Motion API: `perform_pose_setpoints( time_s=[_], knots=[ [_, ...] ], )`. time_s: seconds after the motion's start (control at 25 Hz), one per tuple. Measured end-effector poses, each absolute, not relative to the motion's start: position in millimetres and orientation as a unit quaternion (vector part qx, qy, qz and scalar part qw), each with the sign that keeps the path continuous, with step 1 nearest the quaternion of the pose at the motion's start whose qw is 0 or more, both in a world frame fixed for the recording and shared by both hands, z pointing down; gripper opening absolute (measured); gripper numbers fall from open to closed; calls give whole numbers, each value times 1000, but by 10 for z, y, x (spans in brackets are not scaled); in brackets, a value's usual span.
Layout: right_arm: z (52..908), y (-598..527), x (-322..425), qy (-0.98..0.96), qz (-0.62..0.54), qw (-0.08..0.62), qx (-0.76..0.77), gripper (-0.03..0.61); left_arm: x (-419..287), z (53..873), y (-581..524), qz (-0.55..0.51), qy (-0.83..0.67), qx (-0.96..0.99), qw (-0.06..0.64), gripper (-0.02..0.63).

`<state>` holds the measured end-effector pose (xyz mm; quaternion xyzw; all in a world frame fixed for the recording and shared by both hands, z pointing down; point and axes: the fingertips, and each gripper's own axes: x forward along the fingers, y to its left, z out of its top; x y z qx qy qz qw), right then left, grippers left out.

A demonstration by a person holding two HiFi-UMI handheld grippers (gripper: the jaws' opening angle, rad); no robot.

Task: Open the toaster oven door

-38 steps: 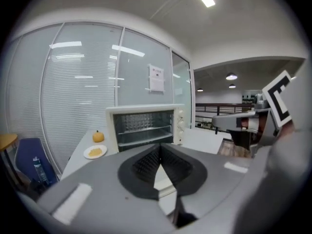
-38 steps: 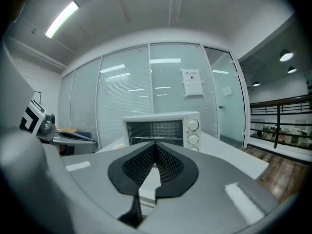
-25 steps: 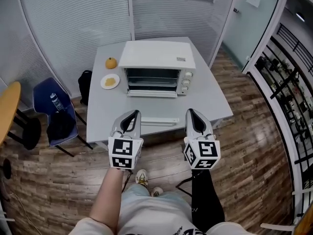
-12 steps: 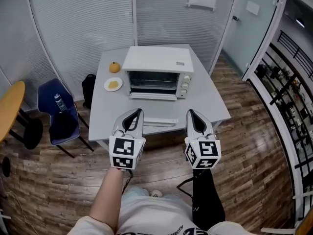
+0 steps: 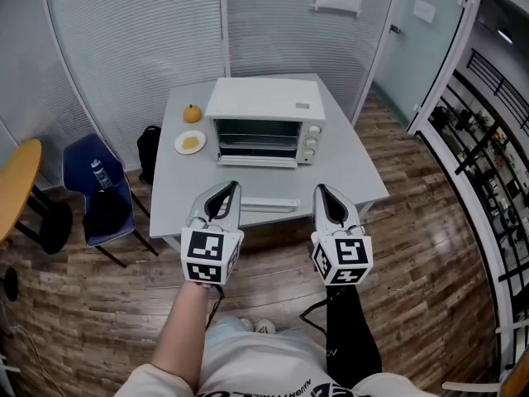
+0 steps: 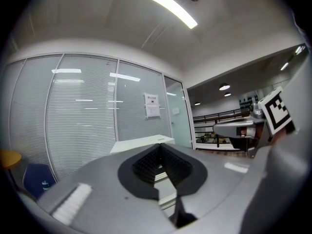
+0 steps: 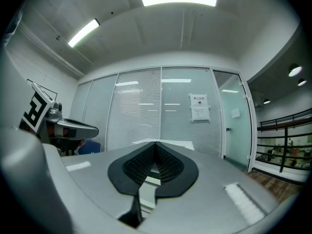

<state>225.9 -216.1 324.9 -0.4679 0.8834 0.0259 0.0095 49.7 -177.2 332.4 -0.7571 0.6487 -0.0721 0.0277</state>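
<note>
Hovering clenched and empty, left gripper (image 5: 230, 191) and right gripper (image 5: 322, 192) sit well short of the toaster oven (image 5: 264, 106); whether its door (image 5: 256, 144) is open is unclear.

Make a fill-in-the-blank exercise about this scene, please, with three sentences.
1. The oven stands on a grey ___.
2. In the head view, the orange fruit lies just beyond a white ___.
3. The left gripper and the right gripper are both ___, holding nothing.

Missing words: table; plate; shut.
</note>
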Motion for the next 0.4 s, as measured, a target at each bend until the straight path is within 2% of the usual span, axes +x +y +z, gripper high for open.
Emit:
perform_pose_setpoints(
  time_s=[0.4],
  knots=[
    [3233, -2139, 2156, 887, 32, 8, -461, 3, 439, 3353, -1757, -70, 649, -757, 26, 58]
  ],
)
